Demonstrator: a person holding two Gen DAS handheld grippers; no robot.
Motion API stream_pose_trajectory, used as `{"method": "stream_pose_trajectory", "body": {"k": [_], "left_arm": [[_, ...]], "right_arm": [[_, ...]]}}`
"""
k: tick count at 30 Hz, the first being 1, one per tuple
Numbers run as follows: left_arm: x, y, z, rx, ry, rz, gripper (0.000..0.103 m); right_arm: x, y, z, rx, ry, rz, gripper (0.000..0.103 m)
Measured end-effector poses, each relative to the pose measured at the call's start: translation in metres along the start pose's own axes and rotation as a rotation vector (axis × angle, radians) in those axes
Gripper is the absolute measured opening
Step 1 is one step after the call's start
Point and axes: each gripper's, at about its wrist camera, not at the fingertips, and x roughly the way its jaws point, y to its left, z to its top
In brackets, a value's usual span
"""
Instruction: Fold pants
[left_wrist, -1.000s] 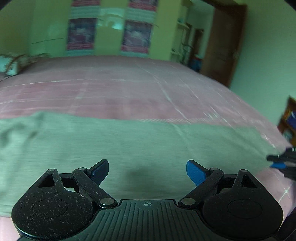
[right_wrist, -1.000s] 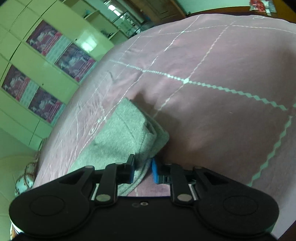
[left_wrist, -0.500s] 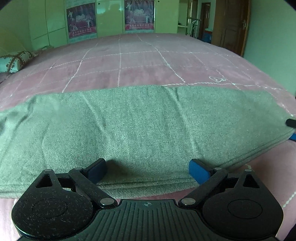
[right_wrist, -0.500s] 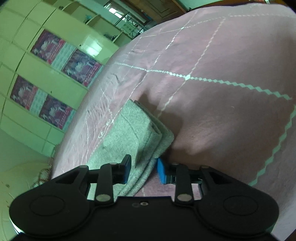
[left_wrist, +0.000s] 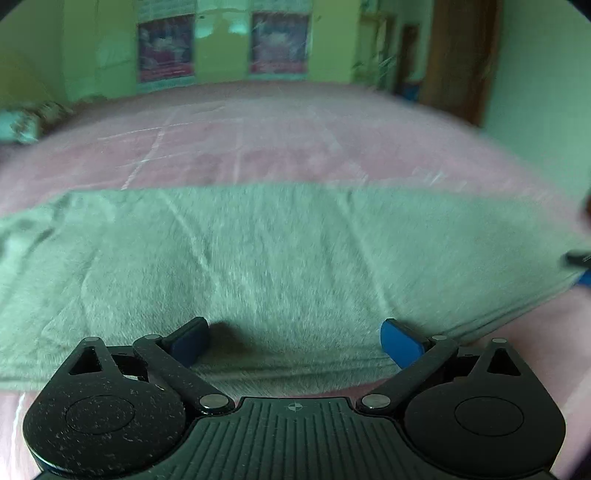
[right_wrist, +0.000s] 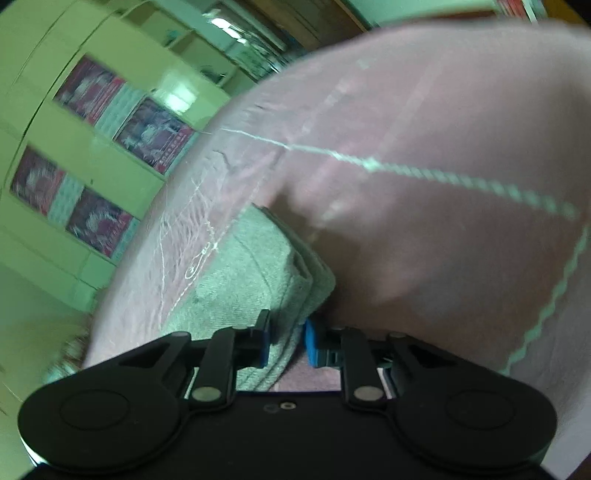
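Observation:
The grey-green pants (left_wrist: 280, 258) lie folded lengthwise in a long band across the pink bedspread (left_wrist: 258, 147). My left gripper (left_wrist: 295, 341) is open, its blue pads spread wide over the near edge of the pants, holding nothing. In the right wrist view the end of the pants (right_wrist: 255, 280) shows stacked layers. My right gripper (right_wrist: 287, 341) has its jaws close together around the near edge of those layers. The right gripper also shows in the left wrist view (left_wrist: 581, 264) at the far right end of the pants. Both views are motion-blurred.
The bedspread (right_wrist: 424, 229) has pale grid lines. A patterned pillow (left_wrist: 26, 123) lies at the far left. Green cupboards with posters (left_wrist: 221, 44) stand behind the bed, and a brown door (left_wrist: 461, 55) is at the back right.
The left gripper tilted down toward the pants, then lifted slightly; it stays open. The right gripper's jaws widened a little half a second ago and are closer on the pants edge now.

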Motion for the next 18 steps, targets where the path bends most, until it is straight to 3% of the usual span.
{"method": "stream_pose_trajectory", "body": {"k": [2,5,9,11,13,18], "left_arm": [[-0.025,0.043,0.001,-0.042,-0.08,0.002,0.101],[-0.059,0.131,0.0,-0.116,-0.156,0.089,0.101],[-0.111,0.261,-0.015,-0.38,-0.236,0.239,0.102],[-0.136,0.311,-0.033,-0.529,-0.254,0.275,0.102],[-0.158,0.345,-0.053,-0.62,-0.278,0.296,0.103],[-0.188,0.377,-0.091,-0.686,-0.288,0.317,0.103]], "right_arm": [[-0.008,0.017,0.0,-0.05,-0.023,0.023,0.009],[-0.013,0.058,-0.002,-0.163,-0.027,0.069,0.009],[-0.007,0.133,-0.026,-0.306,-0.019,0.147,0.009],[0.0,0.178,-0.052,-0.387,0.0,0.194,0.009],[0.007,0.219,-0.085,-0.454,0.022,0.239,0.009],[0.025,0.306,-0.188,-0.636,0.153,0.365,0.009]]}}
